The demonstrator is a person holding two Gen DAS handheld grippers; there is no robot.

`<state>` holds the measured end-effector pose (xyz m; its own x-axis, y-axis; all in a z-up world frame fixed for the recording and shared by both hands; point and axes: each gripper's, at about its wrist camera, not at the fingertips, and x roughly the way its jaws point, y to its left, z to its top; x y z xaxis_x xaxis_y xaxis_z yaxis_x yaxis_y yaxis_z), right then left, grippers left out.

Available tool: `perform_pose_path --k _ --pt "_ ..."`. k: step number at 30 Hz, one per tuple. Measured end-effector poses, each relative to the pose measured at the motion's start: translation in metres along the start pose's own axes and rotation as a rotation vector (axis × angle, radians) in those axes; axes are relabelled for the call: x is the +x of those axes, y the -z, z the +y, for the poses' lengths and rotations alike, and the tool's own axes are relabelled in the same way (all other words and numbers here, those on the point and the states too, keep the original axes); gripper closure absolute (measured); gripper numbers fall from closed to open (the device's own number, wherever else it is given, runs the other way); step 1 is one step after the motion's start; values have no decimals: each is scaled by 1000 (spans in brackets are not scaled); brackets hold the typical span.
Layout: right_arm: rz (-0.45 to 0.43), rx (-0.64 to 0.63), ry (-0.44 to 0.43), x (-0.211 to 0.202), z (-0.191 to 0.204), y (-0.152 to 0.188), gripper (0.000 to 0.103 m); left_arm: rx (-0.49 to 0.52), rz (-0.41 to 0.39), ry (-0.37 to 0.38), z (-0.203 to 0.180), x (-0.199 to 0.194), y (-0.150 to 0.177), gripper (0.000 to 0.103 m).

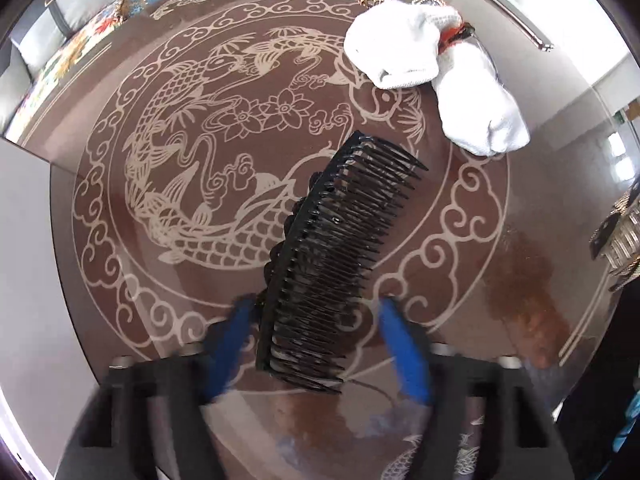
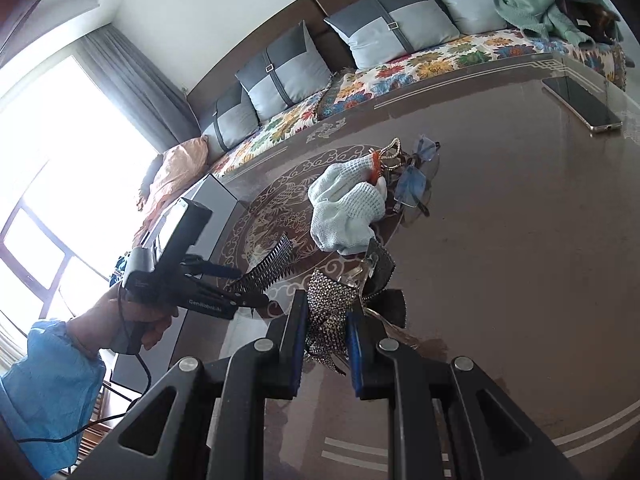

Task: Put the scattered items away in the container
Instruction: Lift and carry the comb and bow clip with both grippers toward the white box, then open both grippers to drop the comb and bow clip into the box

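A black hair comb (image 1: 336, 256) stands between the blue pads of my left gripper (image 1: 316, 320), above the brown glass table (image 1: 120, 288). The jaws look wider than the comb, and whether they grip it is unclear. In the right wrist view the comb (image 2: 268, 268) sticks out of the left gripper (image 2: 256, 300). My right gripper (image 2: 326, 320) is shut on a rhinestone bow hair clip (image 2: 344, 300), held just above the table. White gloves (image 1: 432, 72) lie further back, also in the right wrist view (image 2: 344, 212).
Blue-lens glasses (image 2: 416, 176) and a gold clip (image 2: 390, 150) lie beside the gloves. A phone (image 2: 580, 104) rests near the table's far right edge. A grey box (image 1: 24, 240) stands at the table's left. A sofa (image 2: 360, 60) with cushions runs behind.
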<state>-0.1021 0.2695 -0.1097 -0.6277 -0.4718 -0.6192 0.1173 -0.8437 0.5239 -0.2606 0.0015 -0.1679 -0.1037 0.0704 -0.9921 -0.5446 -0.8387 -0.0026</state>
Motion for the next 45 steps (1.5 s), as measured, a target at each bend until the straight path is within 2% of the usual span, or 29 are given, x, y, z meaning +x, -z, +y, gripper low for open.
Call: perform_pose_path --k 4,6,9,14,22,31,37,42,45 --pt "-6 4 5 -4 -2 1 85 -17 -13 1 3 -11 10 57" --pt "-10 -1 8 -7 -1 2 85 -34 -48 11 4 -20 17 57" --pt "-11 -20 8 -11 5 3 85 -75 -111 66 8 -41 33 57" --pt "-8 -52 8 -12 17 4 85 -142 -216 98 12 -69 63 57" --pt "11 -107 14 -10 41 3 85 -217 -303 149 14 -87 81 57" --pt "57 -152 1 4 71 11 85 -324 -405 185 40 -127 138 57" --pt "74 -228 -83 24 127 0 85 -408 -487 151 86 -176 182 57" --pt "68 -338 -221 52 216 -23 85 -502 -541 62 144 -214 225 57" --pt "86 -401 -314 76 274 -31 85 -576 -538 10 182 -219 253 57"
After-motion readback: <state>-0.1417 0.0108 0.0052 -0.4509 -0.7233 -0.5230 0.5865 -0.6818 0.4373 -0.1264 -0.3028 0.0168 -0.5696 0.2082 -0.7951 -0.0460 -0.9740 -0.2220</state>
